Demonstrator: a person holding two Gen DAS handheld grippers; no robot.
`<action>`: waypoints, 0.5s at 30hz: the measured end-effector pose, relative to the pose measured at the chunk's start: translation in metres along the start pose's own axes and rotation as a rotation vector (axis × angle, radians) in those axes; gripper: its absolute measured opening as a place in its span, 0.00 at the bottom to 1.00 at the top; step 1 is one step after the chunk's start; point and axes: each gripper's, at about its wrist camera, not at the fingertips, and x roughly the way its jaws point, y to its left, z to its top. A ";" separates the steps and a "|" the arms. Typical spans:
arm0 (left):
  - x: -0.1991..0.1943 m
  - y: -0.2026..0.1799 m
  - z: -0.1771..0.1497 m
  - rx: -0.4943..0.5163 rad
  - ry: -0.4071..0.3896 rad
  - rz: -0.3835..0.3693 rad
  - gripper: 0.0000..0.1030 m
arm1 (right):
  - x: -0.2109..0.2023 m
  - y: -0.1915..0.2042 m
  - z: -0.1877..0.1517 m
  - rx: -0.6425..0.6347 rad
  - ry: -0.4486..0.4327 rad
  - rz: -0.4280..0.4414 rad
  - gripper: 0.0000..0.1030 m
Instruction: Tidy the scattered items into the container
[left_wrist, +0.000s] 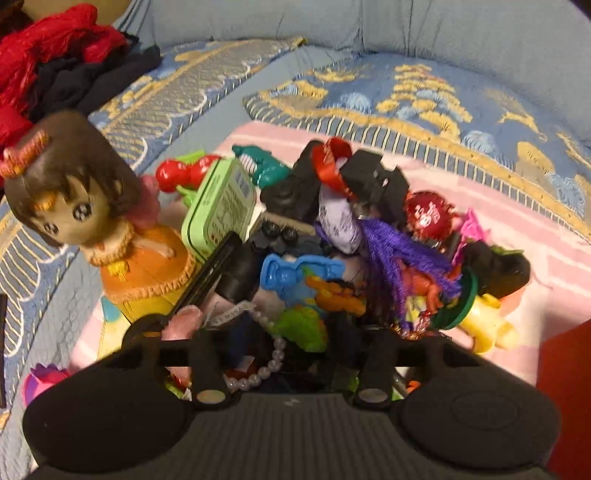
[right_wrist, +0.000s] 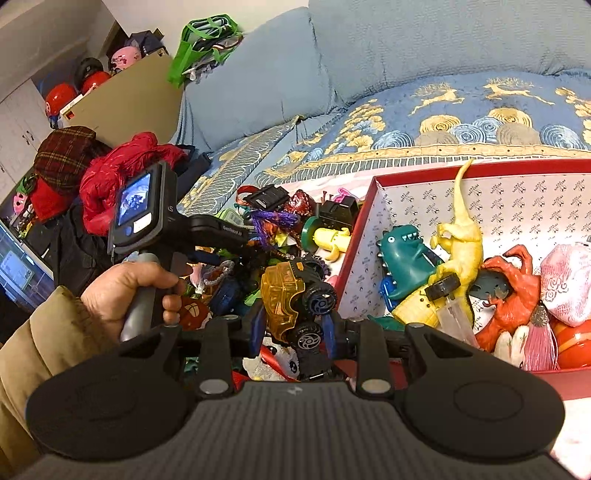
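The right gripper (right_wrist: 295, 332) clamps the truck (right_wrist: 291, 306), so carry it rightward over the box (right_wrist: 480, 170) rim before releasing, while the left gripper (left_wrist: 288, 354) hangs part-open over the pile (left_wrist: 332, 240), gripping nothing I can see.

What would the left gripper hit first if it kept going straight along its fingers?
Most likely the pearl bead string and green toy lying between the left gripper's open fingers; depth is unclear.

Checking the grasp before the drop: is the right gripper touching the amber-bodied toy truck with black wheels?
Touching. The right wrist view shows the right gripper with blue-padded fingers pressed against the toy truck.
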 end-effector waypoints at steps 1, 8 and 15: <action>-0.002 0.000 -0.002 0.007 -0.010 0.001 0.31 | -0.001 0.000 0.000 0.000 -0.001 0.000 0.29; -0.050 -0.017 -0.027 0.105 -0.151 0.092 0.31 | -0.011 -0.001 0.000 -0.001 -0.008 -0.006 0.29; -0.105 -0.039 -0.049 0.120 -0.270 0.114 0.31 | -0.032 0.003 -0.004 -0.013 -0.023 -0.019 0.29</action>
